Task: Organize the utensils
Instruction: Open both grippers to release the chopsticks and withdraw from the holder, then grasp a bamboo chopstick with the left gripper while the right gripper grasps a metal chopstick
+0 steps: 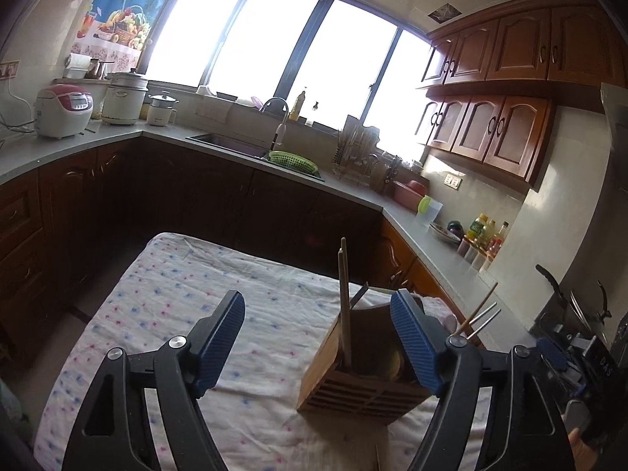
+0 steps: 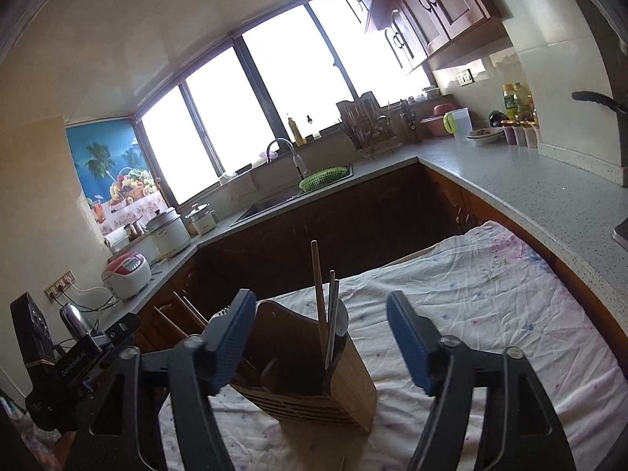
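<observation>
A wooden utensil holder stands on a table covered with a floral cloth. Wooden chopsticks stand upright in it. My left gripper is open and empty, its right finger beside the holder. In the right wrist view the holder carries a wooden chopstick, metal chopsticks and a spoon. My right gripper is open and empty, above the holder. More chopstick ends stick up behind my left gripper's right finger. The right gripper's body shows at the left view's right edge.
The cloth stretches right of the holder. A thin stick tip lies at the near edge. Dark cabinets and a grey counter wrap around behind, with a sink, green basket, dish rack, cookers and bottles.
</observation>
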Available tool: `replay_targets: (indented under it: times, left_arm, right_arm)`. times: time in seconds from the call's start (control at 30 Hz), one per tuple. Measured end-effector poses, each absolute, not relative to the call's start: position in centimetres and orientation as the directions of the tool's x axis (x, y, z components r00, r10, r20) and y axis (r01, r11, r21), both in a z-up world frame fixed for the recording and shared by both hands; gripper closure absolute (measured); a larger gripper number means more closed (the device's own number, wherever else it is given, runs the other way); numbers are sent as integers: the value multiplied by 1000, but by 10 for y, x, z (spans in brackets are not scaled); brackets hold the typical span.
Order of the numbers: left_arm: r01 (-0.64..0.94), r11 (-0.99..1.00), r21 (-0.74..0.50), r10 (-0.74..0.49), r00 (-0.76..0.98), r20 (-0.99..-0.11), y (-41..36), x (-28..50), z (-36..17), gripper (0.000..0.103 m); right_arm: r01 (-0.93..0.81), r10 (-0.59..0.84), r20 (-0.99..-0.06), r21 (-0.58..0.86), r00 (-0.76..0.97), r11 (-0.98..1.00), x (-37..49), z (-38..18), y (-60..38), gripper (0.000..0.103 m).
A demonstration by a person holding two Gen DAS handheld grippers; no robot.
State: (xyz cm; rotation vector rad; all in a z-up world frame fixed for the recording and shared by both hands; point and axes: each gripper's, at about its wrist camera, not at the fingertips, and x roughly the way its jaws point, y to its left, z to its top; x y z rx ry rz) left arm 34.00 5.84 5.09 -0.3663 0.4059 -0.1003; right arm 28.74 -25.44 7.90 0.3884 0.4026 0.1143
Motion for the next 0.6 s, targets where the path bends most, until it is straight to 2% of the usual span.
replay_targets:
  times: [0.27, 0.6]
  left_arm:
    - [2, 939, -344, -169, 873, -457, 47, 279, 31, 19]
    - [15, 952, -305, -201, 782, -590, 15, 243, 9, 20]
  right_arm:
    - [25, 149, -381, 415, 912, 910, 235, 60, -270, 7]
    - [83, 118, -465, 390, 878, 917, 173, 24, -279, 7]
